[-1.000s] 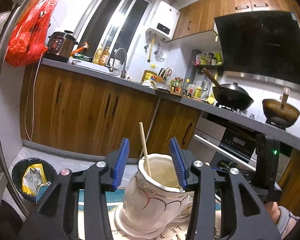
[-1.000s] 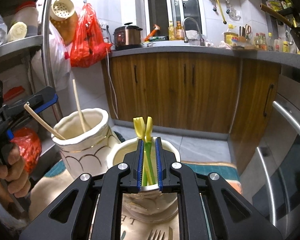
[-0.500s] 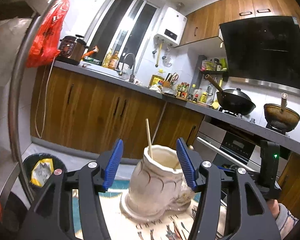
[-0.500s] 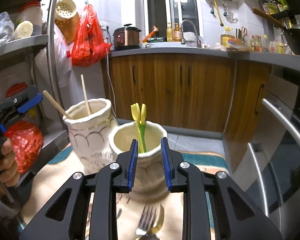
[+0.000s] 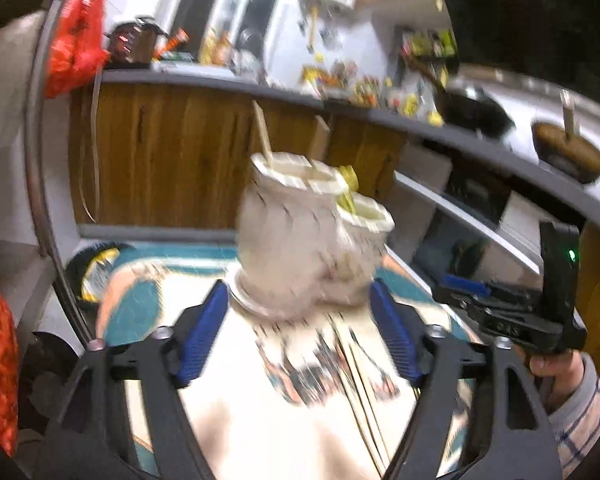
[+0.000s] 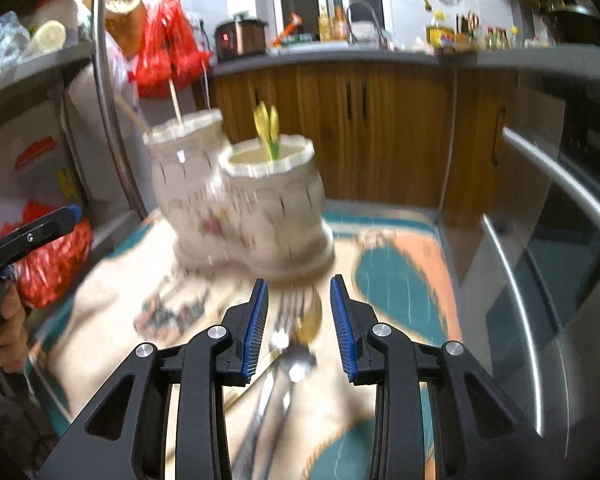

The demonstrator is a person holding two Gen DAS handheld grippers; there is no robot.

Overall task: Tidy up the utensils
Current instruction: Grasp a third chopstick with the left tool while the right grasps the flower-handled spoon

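Note:
A white ceramic double holder (image 5: 296, 240) (image 6: 260, 208) stands on the patterned cloth (image 5: 260, 432). Its taller pot holds wooden chopsticks (image 6: 176, 104); the shorter pot holds yellow-green utensils (image 6: 269, 128). My left gripper (image 5: 298, 292) hangs just short of the holder's base, jaws opening with nothing between the pads. More chopsticks (image 5: 360, 380) lie on the cloth below it. My right gripper (image 6: 299, 280) is also opening and grips nothing. A fork and spoon (image 6: 296, 324) lie on the cloth under the gap between its fingers.
A steel rack post (image 6: 112, 120) and red bags (image 6: 52, 256) stand left of the cloth. A steel oven front (image 6: 540, 280) runs along the right. Wooden cabinets (image 6: 360, 128) and a crowded counter lie behind. A bin (image 5: 92, 268) sits on the floor.
Both grippers pulled back from the holder and dipped toward the cloth. The right let go of the yellow-green utensils, which stay in the shorter pot. The left jaws spread wider.

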